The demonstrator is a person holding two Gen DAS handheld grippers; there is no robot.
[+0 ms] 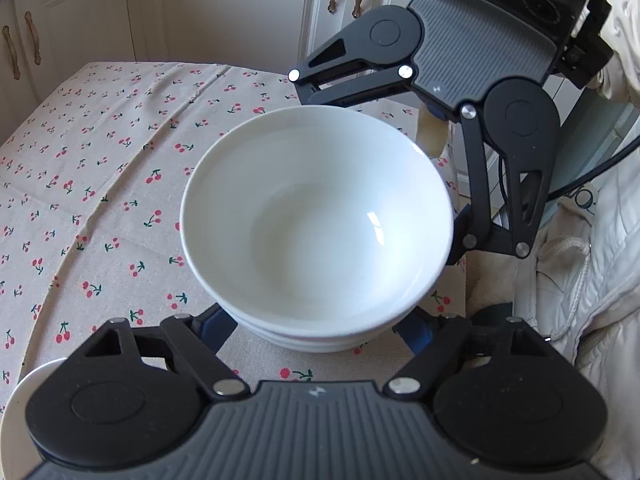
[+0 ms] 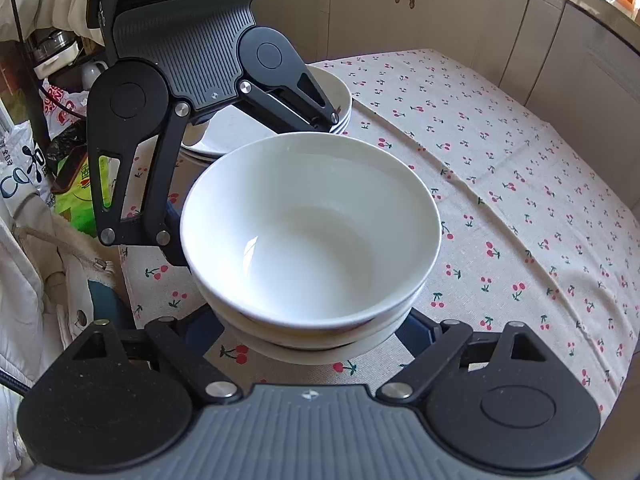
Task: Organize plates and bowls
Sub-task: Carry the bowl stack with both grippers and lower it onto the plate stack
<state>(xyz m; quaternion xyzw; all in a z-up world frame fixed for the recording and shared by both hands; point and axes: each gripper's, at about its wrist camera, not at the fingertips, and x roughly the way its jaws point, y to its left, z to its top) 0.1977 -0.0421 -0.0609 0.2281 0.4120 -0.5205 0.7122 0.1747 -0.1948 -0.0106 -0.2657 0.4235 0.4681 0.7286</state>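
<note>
A stack of white bowls (image 1: 316, 224) stands on the cherry-print tablecloth (image 1: 100, 168); it fills the middle of the right wrist view (image 2: 312, 236) too. My left gripper (image 1: 320, 332) is open, its blue-padded fingers spread either side of the stack's lower bowls. My right gripper (image 2: 316, 336) is open the same way around the stack from the opposite side. Each gripper shows in the other's view, beyond the bowls. A stack of white plates (image 2: 248, 128) lies behind the left gripper. The fingertips are hidden under the bowls.
Cream cabinet doors (image 1: 224, 8) stand beyond the table. The table edge (image 1: 464, 280) runs close to the bowls, with a white jacket (image 1: 580, 280) beside it. Bags and clutter (image 2: 68, 168) lie on the floor off the table.
</note>
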